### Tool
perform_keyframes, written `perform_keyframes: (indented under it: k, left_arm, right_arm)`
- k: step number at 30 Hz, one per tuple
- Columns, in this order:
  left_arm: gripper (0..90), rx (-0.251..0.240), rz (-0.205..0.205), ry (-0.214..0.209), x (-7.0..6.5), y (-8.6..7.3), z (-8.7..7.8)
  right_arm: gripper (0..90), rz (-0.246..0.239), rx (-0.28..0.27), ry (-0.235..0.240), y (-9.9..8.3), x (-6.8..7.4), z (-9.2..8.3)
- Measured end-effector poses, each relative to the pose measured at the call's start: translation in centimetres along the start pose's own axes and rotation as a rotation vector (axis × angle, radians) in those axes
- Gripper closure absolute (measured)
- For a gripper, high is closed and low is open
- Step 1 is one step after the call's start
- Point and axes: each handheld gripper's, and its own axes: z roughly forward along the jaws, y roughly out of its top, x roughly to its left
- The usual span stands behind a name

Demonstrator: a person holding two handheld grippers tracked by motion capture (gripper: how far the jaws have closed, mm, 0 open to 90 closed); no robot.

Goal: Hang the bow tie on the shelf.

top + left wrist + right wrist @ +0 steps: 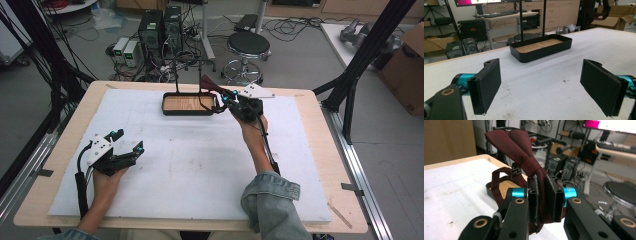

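Observation:
A dark red bow tie (520, 147) with a thin strap (496, 183) is pinched between my right gripper's (541, 197) black pads. In the high view that right gripper (231, 98) holds the bow tie (212, 86) just above the right end of a black tray with a wooden floor (185, 104), at the far middle of the white mat. My left gripper (126, 144) rests low on the mat at the near left, its jaws wide apart with nothing between them. From the left gripper (540, 86) the tray (541, 48) lies ahead.
A white foam mat (190, 160) covers the wooden table (310, 150). Two thin black posts (521, 20) rise behind the tray. Beyond the far edge stand a black stool (248, 46), computer towers (161, 27) and loose cables. A dark frame post (367, 47) slants at the right.

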Motion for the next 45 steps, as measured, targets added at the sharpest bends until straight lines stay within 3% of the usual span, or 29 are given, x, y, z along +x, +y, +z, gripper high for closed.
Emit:
perform_keyframes:
  k: [6,19,37,45]
  left_arm:
    - [17.4,0.002,0.004,-0.002,0.0,0.0,0.0]
    - [17.6,-0.004,0.0,-0.003,0.0,0.0,0.0]
    - [17.5,-0.002,-0.002,-0.015,-0.1,0.0,0.0]
    - [17.5,-0.002,-0.004,-0.016,0.0,0.0,0.0]
  right_arm:
    - [81.0,0.02,-0.033,-0.034,0.8,-0.9,0.8]
    - [81.0,0.04,-0.021,-0.083,3.0,-1.3,3.3]
    - [80.9,0.074,-0.015,-0.143,2.7,-3.1,5.8]
    - [79.8,0.096,0.029,-0.184,1.7,-3.7,6.6]
